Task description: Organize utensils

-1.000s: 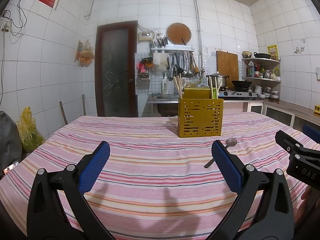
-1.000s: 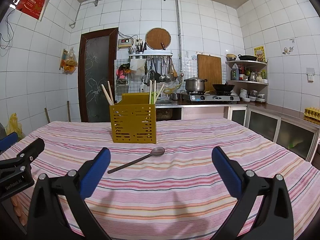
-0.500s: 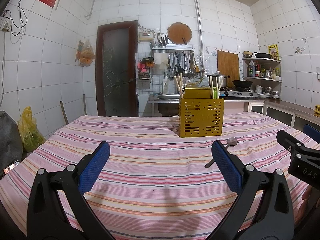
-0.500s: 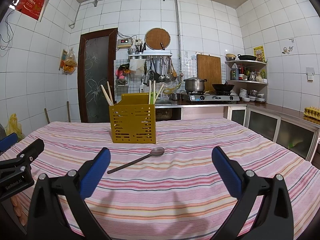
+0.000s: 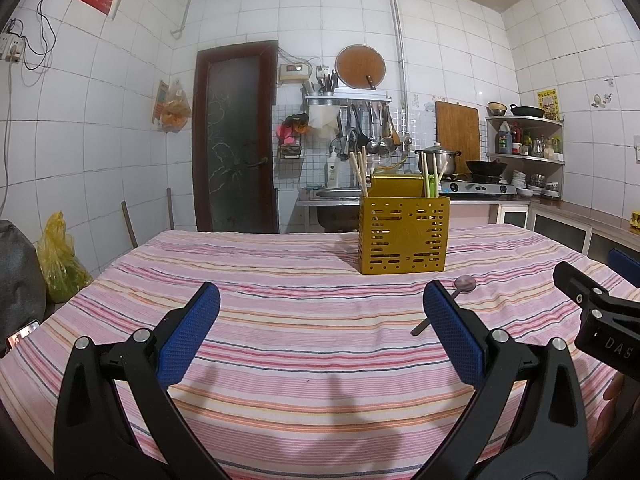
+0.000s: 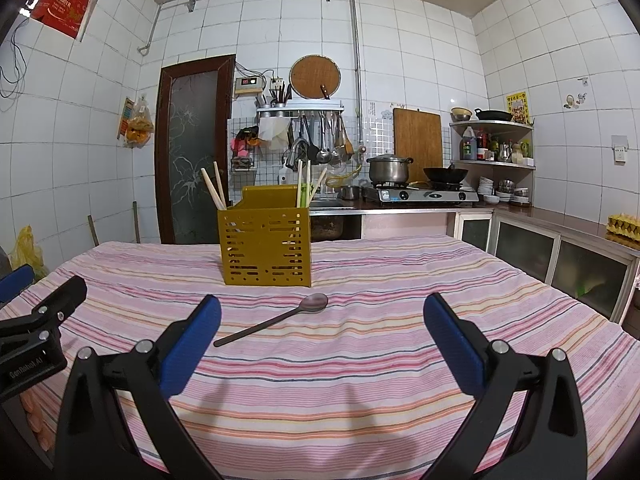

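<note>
White-tiled kitchen, stove and hanging ladles along the back wall, and in front of me the table [image 6: 400, 360] under a pink striped cloth that takes up most of both views. Next biggest thing is the yellow slotted utensil holder [image 6: 266, 246], standing upright toward the far edge of the table with a few chopsticks [image 6: 214, 190] already poking out of it. My left gripper [image 5: 320, 332] and right gripper [image 6: 322, 334] both hover over the near edge, jaws spread wide, nothing in either. The one stray piece is the metal spoon [image 6: 276, 320], lying flat on the cloth just in front of the holder, bowl toward it, handle angled back toward my right gripper's left finger. What I reckon could go wrong: the spoon sits so flat on soft cloth that the pads may pinch fabric along with the handle, or skid off the thin metal and flick it away; bumping the light holder could tip it too. Readable writing: "DAS" on the other gripper's body in the left view, something like "GenRobot.AI" in the right view.
</note>
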{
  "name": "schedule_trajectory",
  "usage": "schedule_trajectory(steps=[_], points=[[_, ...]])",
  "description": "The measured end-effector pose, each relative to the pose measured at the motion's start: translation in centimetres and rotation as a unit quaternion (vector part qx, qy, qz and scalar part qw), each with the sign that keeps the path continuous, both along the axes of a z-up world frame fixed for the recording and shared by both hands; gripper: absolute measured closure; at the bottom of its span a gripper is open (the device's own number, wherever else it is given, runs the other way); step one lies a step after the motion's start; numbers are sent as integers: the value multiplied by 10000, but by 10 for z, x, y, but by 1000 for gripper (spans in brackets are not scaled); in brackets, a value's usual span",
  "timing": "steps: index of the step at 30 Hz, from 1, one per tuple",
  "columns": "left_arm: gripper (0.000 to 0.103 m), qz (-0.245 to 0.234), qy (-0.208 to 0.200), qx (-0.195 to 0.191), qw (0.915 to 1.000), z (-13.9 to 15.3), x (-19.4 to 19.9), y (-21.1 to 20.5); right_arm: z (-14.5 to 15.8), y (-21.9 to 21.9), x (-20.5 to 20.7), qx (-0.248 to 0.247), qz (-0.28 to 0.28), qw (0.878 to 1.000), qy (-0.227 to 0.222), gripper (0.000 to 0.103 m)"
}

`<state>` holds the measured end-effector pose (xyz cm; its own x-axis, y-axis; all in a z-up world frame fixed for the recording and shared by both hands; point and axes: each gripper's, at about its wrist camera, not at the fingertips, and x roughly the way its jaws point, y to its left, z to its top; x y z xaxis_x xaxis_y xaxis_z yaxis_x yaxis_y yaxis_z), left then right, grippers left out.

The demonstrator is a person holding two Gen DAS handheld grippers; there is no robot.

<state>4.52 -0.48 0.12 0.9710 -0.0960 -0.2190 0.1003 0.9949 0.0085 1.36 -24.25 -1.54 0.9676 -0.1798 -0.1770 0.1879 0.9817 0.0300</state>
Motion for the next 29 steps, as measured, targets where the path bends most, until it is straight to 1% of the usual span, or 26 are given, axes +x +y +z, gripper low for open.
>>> schedule_trajectory(steps=[29], points=[[5, 47, 40, 27, 10000, 1, 2, 2, 0, -1, 0, 1, 6, 10000, 1, 4]])
